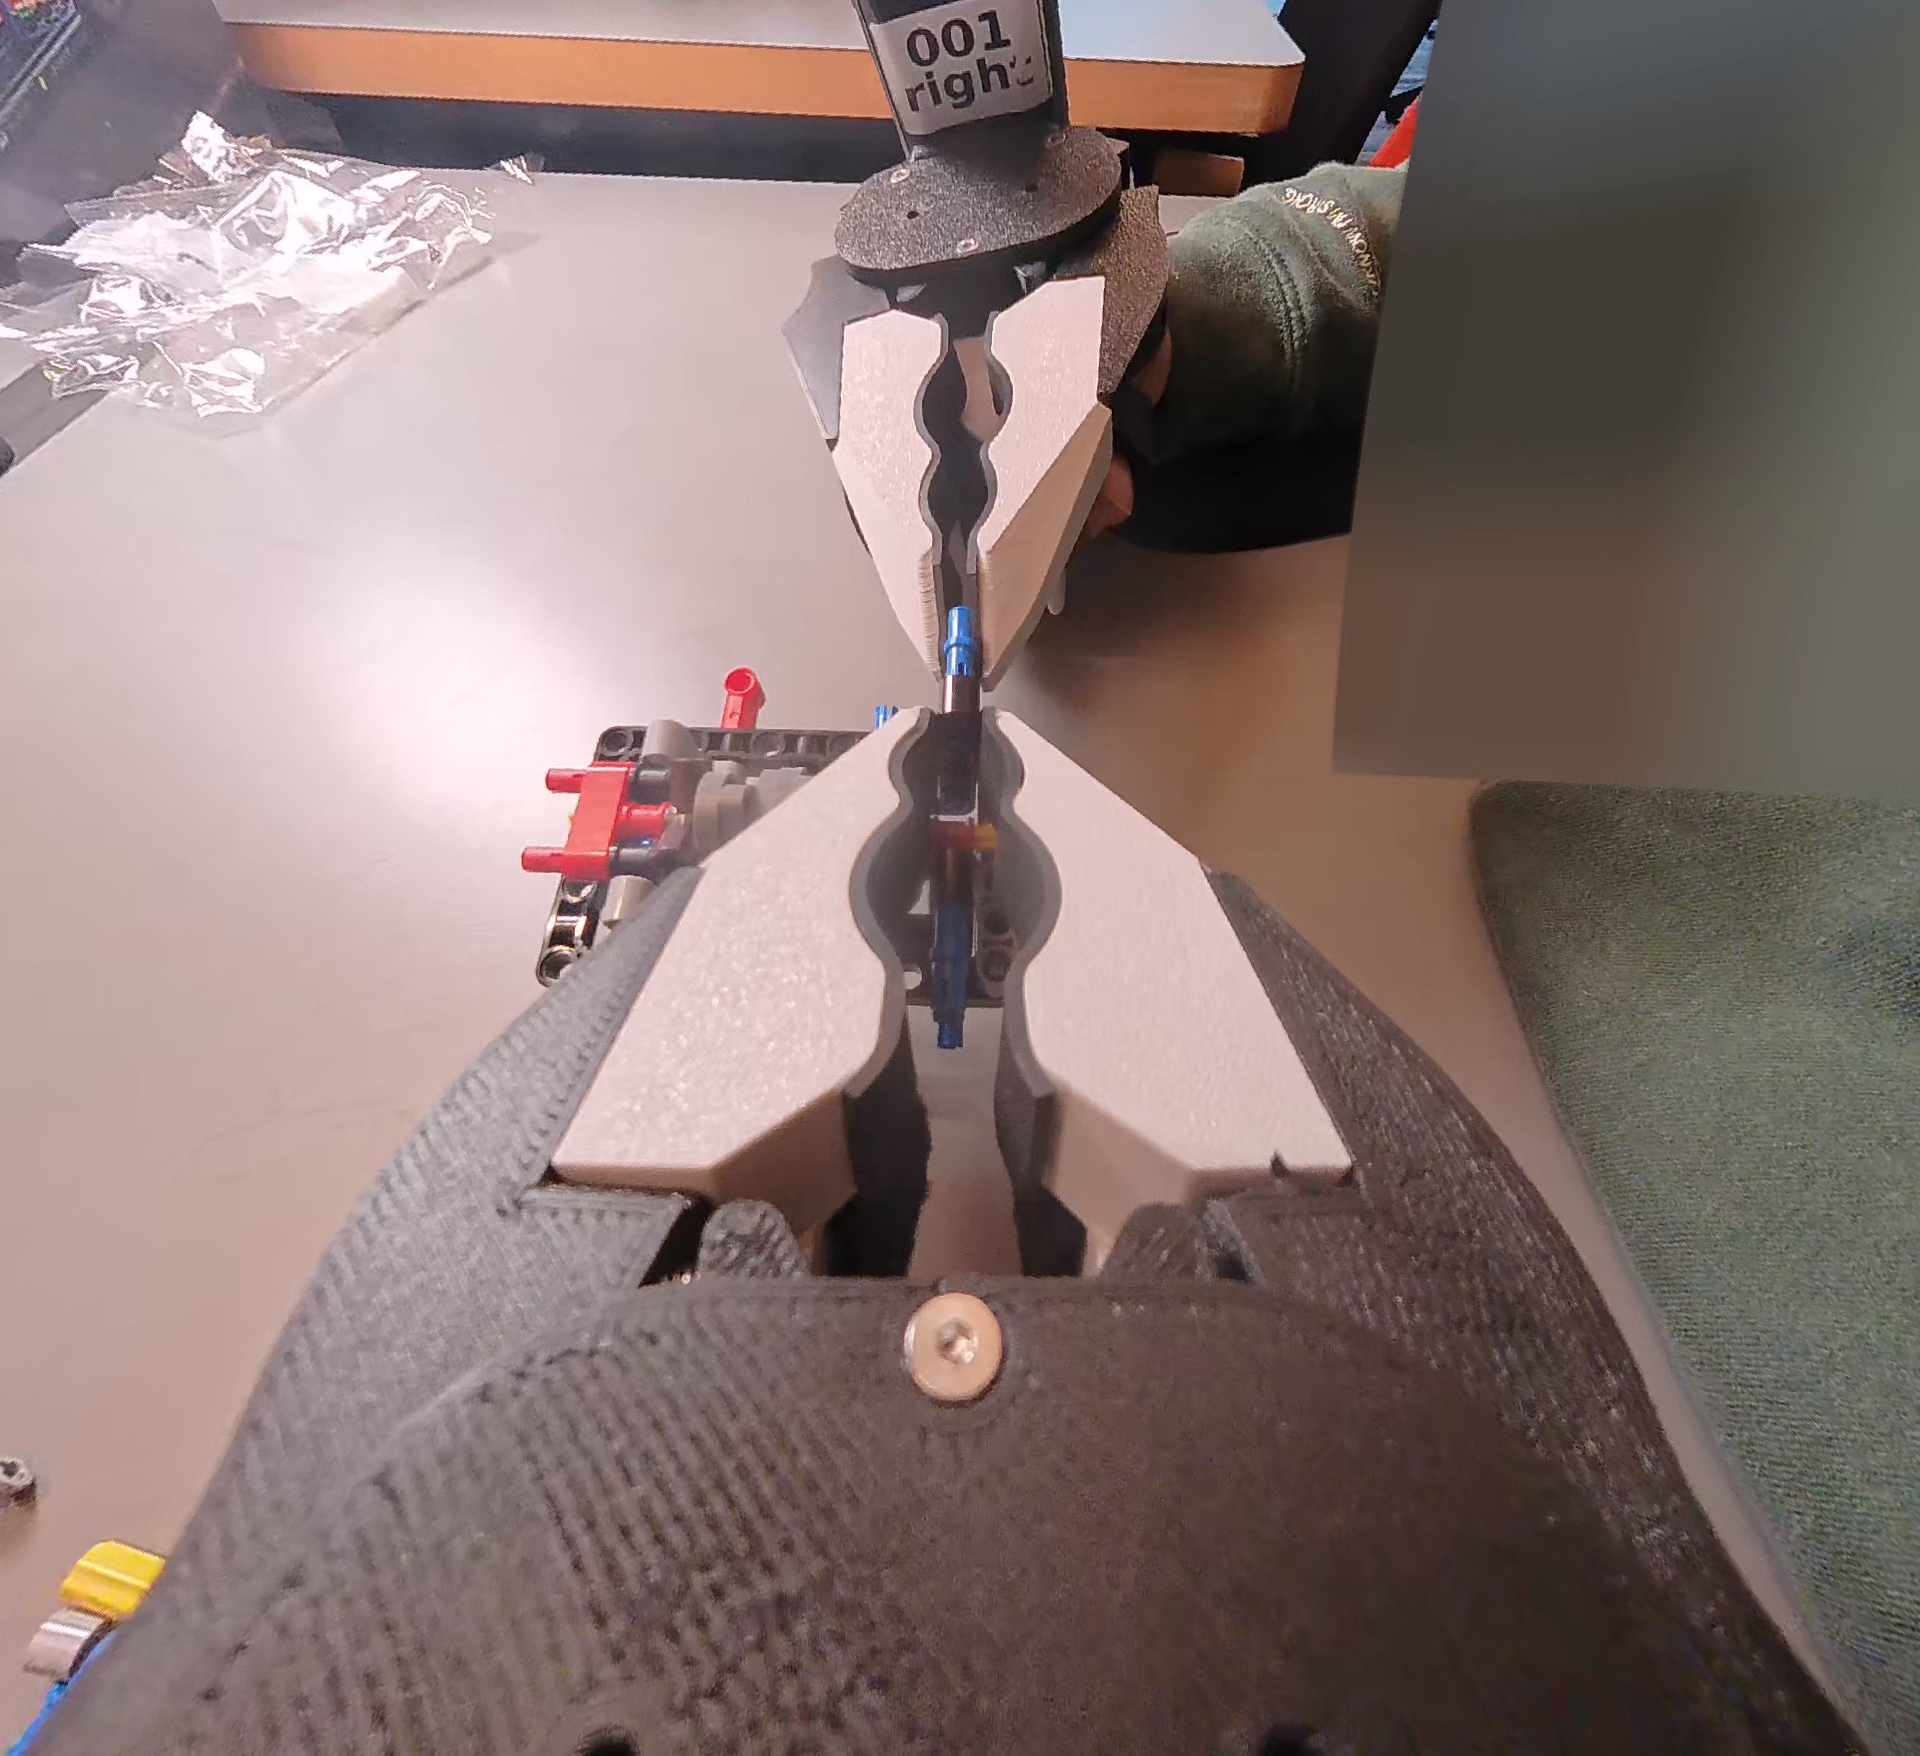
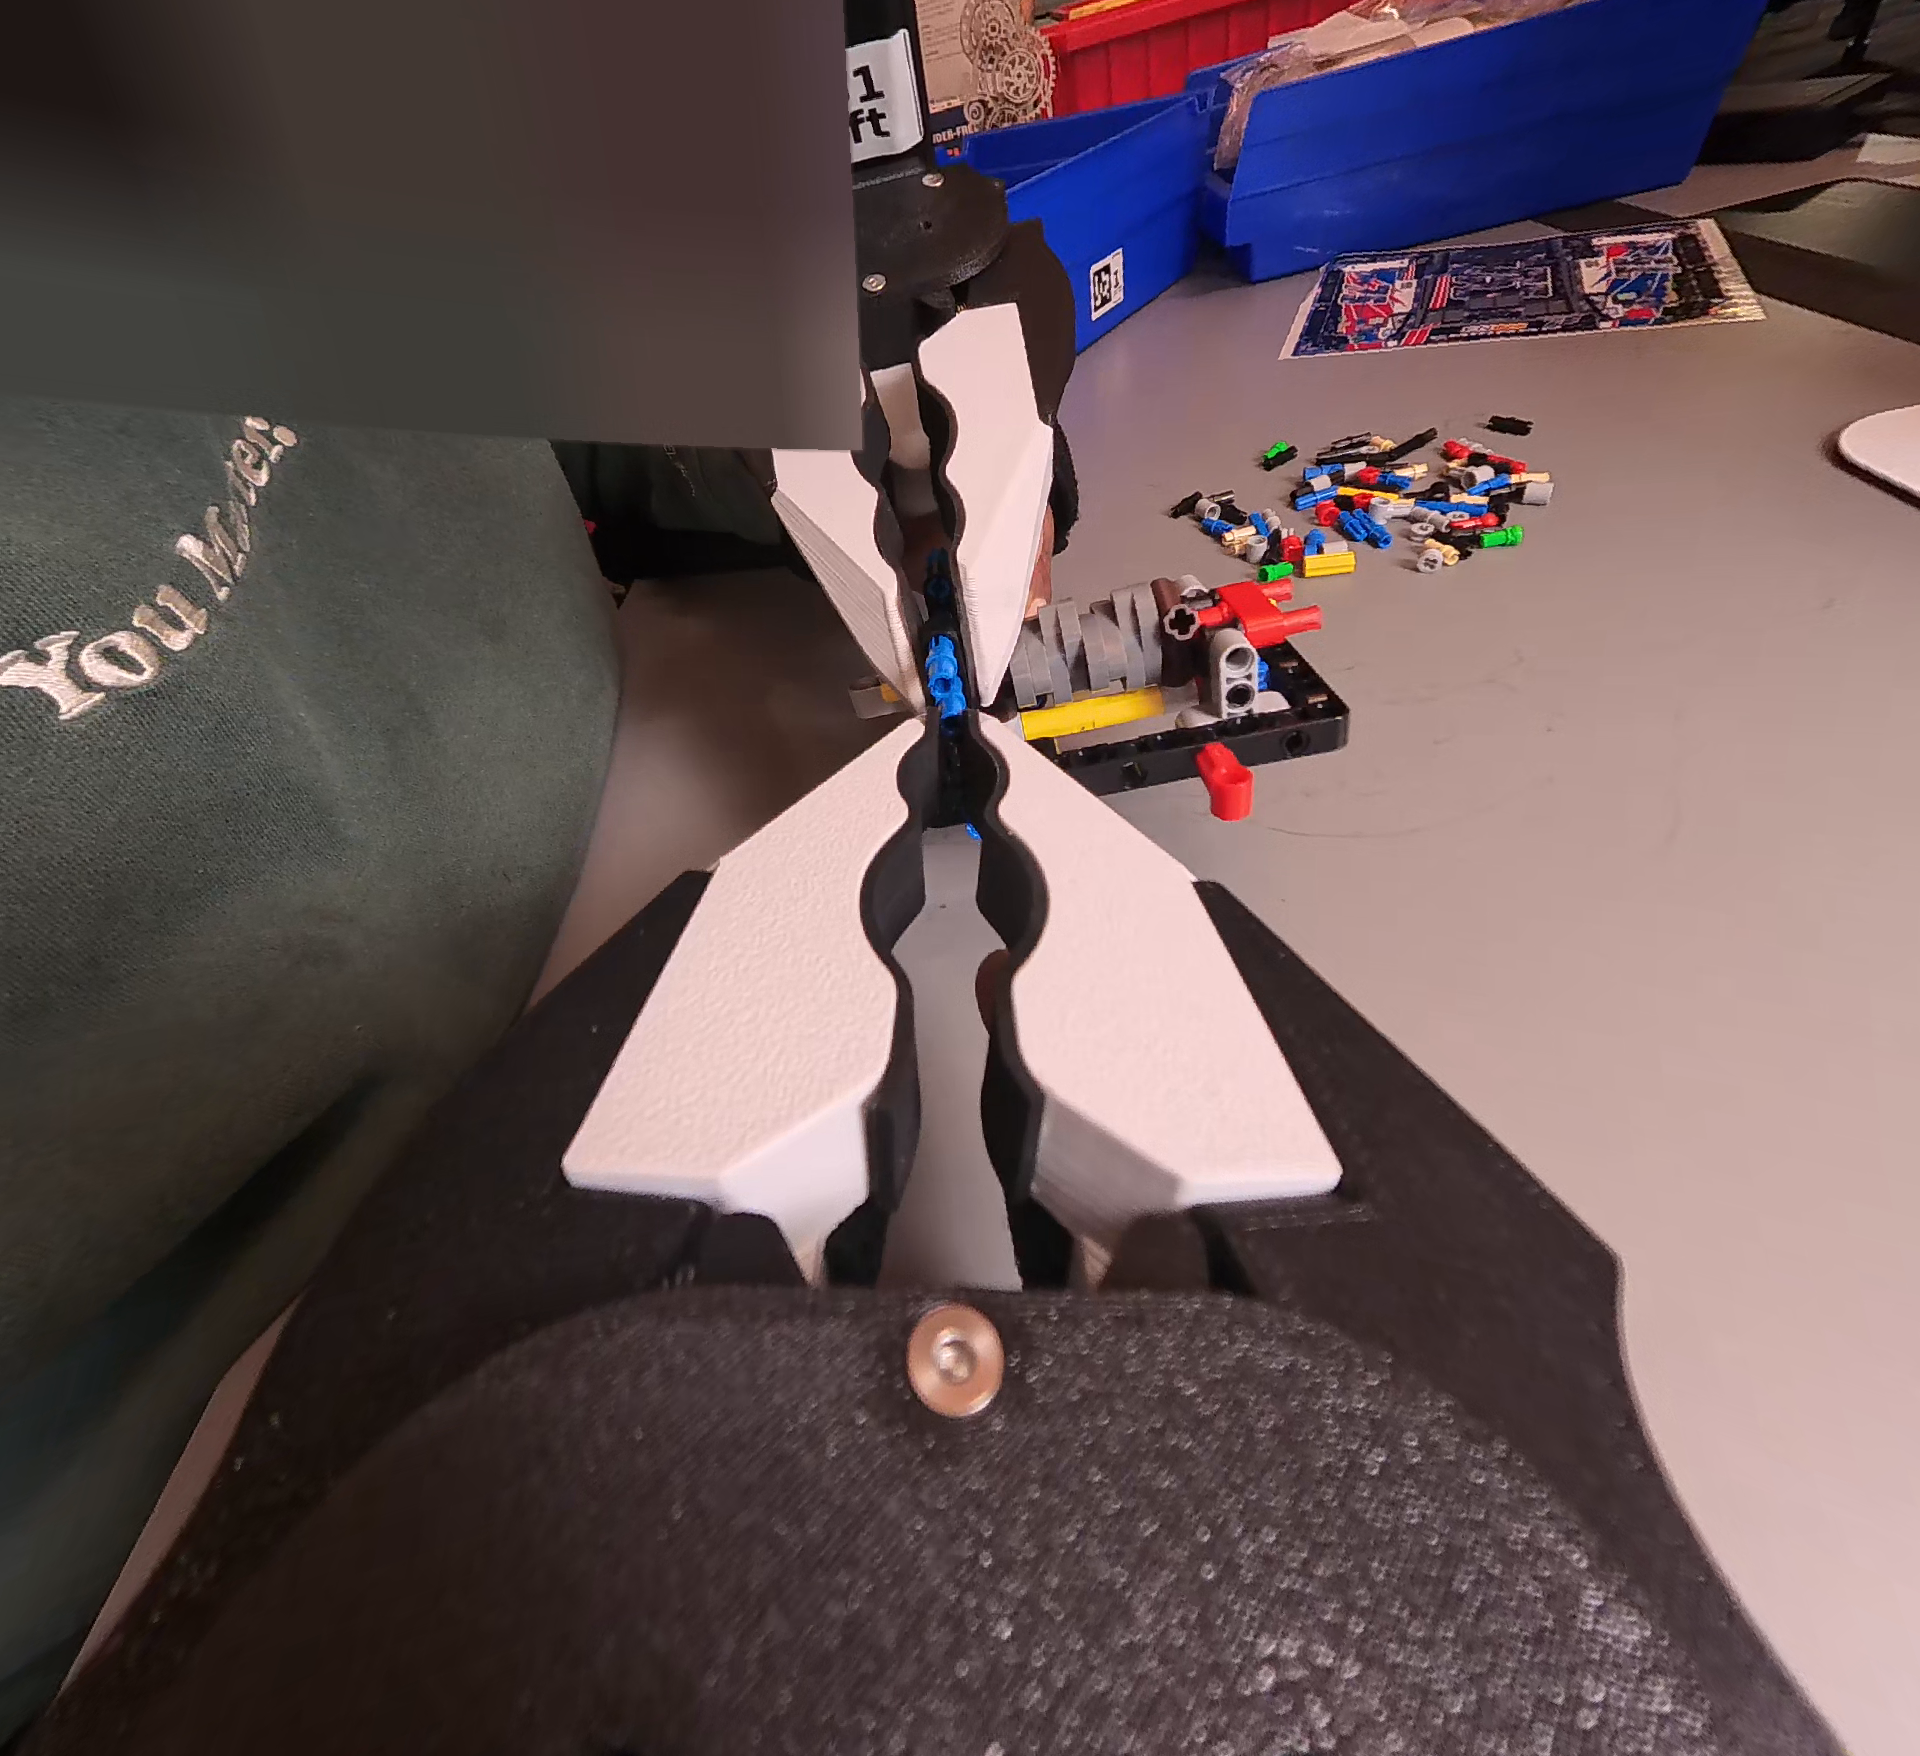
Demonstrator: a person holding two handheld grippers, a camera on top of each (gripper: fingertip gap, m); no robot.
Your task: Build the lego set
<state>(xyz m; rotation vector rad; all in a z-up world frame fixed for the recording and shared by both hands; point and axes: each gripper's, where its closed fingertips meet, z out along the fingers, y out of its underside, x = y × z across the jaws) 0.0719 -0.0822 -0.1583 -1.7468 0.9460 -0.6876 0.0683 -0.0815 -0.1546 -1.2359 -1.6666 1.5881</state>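
My left gripper [image 1: 956,719] is shut on a black beam with blue pins [image 1: 951,979] at the end of the lego assembly [image 1: 644,813]. The assembly is a black frame with grey, yellow and red parts, lying on the grey table. I cannot tell whether the beam is joined to the frame. My right gripper [image 1: 966,667] faces it tip to tip, shut on a blue pin [image 1: 961,646] whose dark end meets the beam. In the right wrist view my right gripper [image 2: 951,735] meets the left gripper [image 2: 940,698] over the blue pins [image 2: 940,662], with the assembly [image 2: 1174,667] behind.
A pile of loose small parts [image 2: 1392,501] lies beyond the assembly, with an instruction sheet [image 2: 1507,293], blue bins [image 2: 1455,117] and a red bin [image 2: 1299,13] behind. Empty plastic bags [image 1: 239,272] lie far left. A person's green sleeve [image 2: 260,771] is beside the grippers. Only a small space, under 4 cm, lies between the two pairs of fingers.
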